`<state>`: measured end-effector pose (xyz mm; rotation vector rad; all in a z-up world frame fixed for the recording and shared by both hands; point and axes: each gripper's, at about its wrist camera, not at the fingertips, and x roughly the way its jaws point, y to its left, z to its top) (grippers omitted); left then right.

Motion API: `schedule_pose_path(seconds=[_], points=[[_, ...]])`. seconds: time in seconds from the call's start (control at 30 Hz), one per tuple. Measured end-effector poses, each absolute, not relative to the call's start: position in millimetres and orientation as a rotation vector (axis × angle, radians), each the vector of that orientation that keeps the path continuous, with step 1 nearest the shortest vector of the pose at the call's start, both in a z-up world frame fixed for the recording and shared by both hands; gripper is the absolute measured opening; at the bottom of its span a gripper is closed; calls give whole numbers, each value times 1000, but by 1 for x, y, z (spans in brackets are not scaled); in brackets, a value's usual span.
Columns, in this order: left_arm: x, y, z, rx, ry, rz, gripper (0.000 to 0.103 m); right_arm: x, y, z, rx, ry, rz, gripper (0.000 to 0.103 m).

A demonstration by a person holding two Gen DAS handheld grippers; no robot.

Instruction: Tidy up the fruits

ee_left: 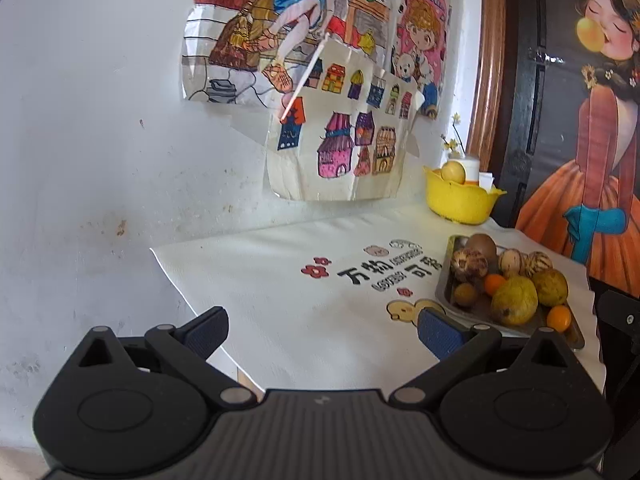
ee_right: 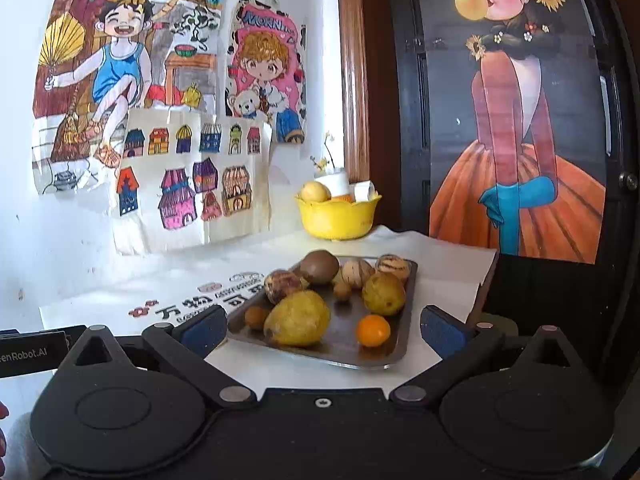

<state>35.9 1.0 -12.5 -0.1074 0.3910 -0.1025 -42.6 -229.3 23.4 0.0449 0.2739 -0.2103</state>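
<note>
White-clothed table (ee_right: 440, 248) held a fruit-laden tray (ee_right: 406, 312) near the yellow bowl (ee_right: 336, 216).
Left gripper (ee_left: 322, 330) and right gripper (ee_right: 322, 330) both hung spread and empty, the right seemingly lined up on the tray.

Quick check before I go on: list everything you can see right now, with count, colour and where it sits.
tray: one, metal, on the cloth, near right
fruits: about ten, yellow, orange, brown, on the tray
bowl: one, yellow, behind the tray, holds a pale fruit and more
cloth: one, white, printed, covers the table
drawings: several, coloured, on the wall
left gripper: open, over the cloth
right gripper: open, before the tray
</note>
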Motion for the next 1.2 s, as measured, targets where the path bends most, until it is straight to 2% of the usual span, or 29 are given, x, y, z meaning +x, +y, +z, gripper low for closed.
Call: schedule_pose_path(seconds=[1.2], points=[[31, -8, -34, -30, 447, -100, 103, -37, -231, -15, 41, 392, -213, 103]])
